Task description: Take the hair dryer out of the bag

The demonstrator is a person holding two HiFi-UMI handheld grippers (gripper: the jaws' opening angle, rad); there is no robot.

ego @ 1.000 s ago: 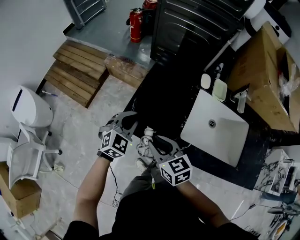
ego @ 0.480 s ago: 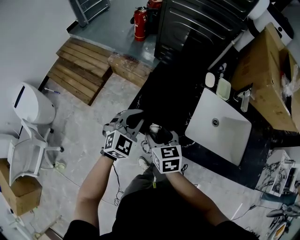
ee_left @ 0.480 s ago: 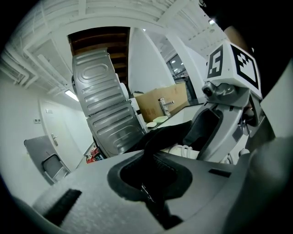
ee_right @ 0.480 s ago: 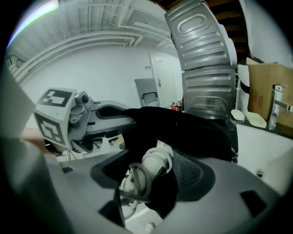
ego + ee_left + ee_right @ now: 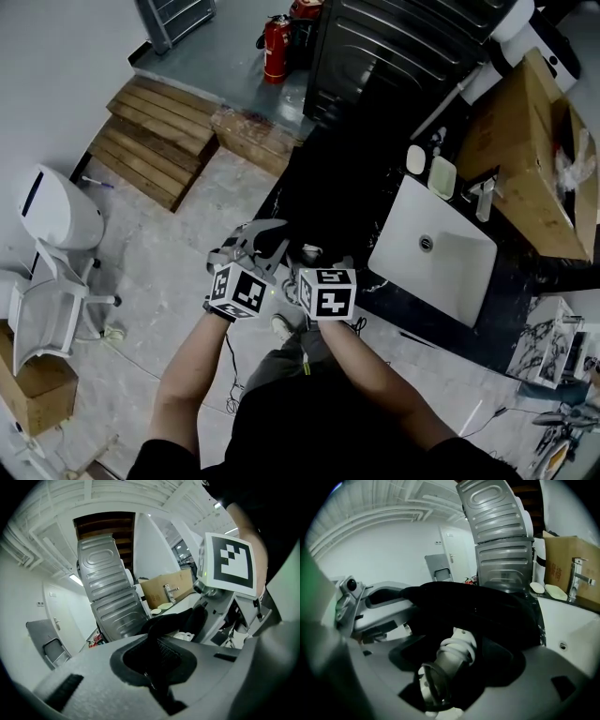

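two grippers engaged. black bag point(image 5: 487, 606) lies at the counter point(image 5: 370, 159) edge, my left gripper point(image 5: 157, 658) clenched on its fabric. my right gripper point(image 5: 454, 667), jaws just opening wide, straddles the white hair dryer point(image 5: 457, 651) inside the bag, not yet gripping. step: reach-in. next: close on the barrel, lift clear.

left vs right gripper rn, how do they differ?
Jaws: the left gripper is shut; the right gripper stands wide open, its jaws having just been opening.
Contents: the left gripper pinches a fold of the black bag; the right gripper has the white hair dryer between its jaws, apparently not clamped.
Shared: both sit close together at the bag.
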